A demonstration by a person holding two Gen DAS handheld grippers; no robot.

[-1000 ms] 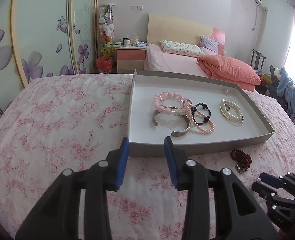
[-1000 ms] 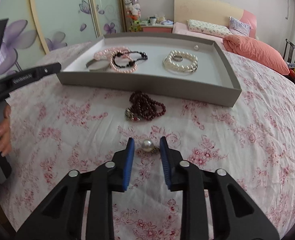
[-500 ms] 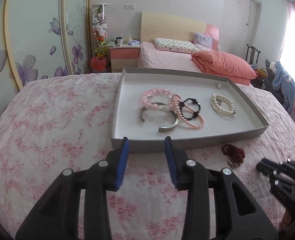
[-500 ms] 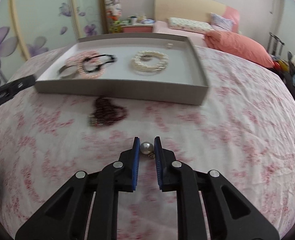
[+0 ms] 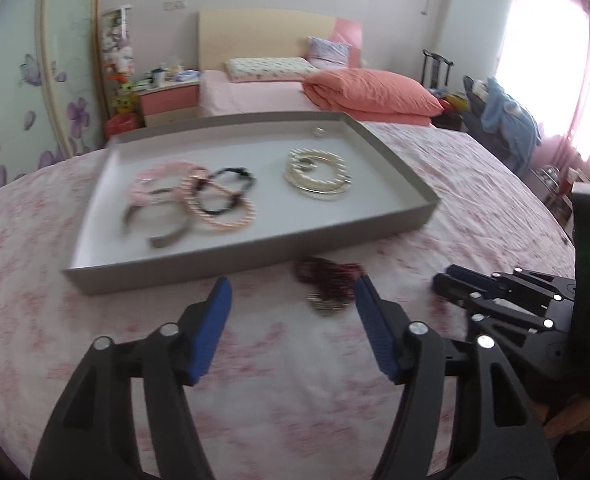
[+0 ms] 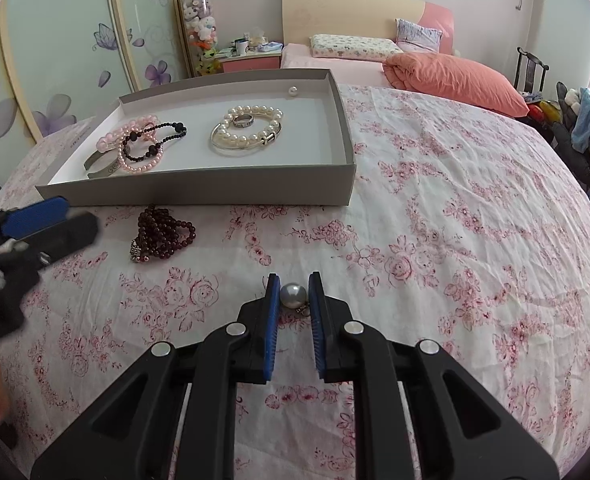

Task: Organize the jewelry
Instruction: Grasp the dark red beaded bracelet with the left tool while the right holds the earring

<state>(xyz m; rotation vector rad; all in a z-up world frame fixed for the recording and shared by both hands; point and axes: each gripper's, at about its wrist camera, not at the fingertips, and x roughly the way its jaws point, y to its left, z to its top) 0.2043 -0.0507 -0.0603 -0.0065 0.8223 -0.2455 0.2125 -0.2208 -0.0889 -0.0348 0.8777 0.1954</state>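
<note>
The grey tray [image 6: 199, 196] sits on the far left part of the floral bedspread [image 6: 455, 220], already holding bracelets. Since a second ago the left gripper [image 5: 291, 312] has spread wide and swung right, empty, now facing the dark red bead bracelet [image 5: 327, 280] lying near the tray's front wall. The right gripper [image 6: 293, 300] has narrowed onto the pearl earring [image 6: 293, 295], pads touching it, apparently gripped and ready to carry into the tray.

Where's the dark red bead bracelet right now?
The dark red bead bracelet lies on the floral bedspread, just outside the gray tray's near wall, ahead-left of the right gripper.
</note>
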